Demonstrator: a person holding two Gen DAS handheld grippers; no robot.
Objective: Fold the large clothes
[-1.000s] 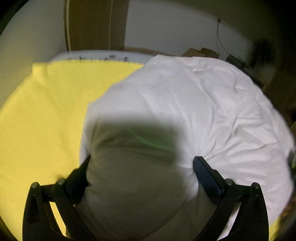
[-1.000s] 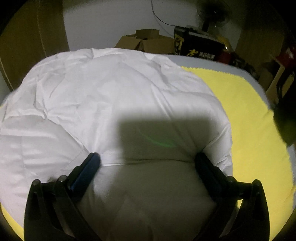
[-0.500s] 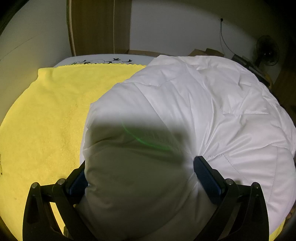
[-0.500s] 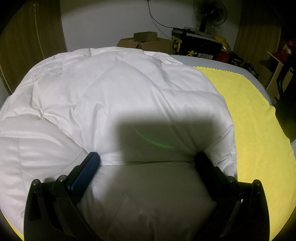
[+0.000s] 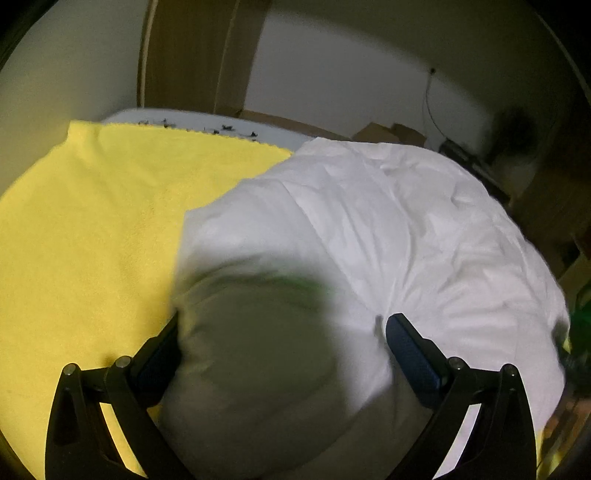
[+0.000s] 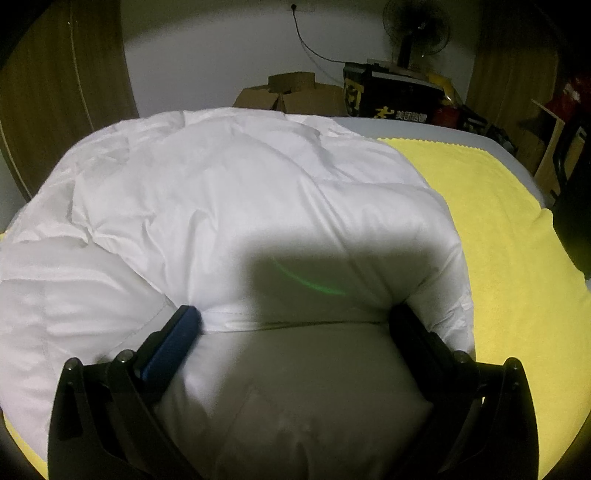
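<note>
A large white puffy quilted garment (image 5: 388, 229) lies on a yellow blanket (image 5: 92, 229) that covers the bed. My left gripper (image 5: 282, 325) has its jaws wide apart, and a thick bulge of the white garment fills the gap between them and presses against both fingers. My right gripper (image 6: 295, 314) also stands wide, with a thick fold of the same garment (image 6: 240, 192) bunched between its fingers. The blanket shows on the right in the right wrist view (image 6: 498, 229). The garment's near edge is hidden under both grippers.
A wooden wardrobe (image 5: 199, 55) stands behind the bed on the left. Cardboard boxes (image 6: 295, 96), a black printed box (image 6: 391, 96) and a standing fan (image 6: 413, 26) sit beyond the far edge. More clutter and a wooden panel (image 6: 546, 155) stand at the right.
The left view has shifted and blurred, so the left gripper is moving with the garment bulge still between its fingers. The right gripper holds nearly still on its fold.
</note>
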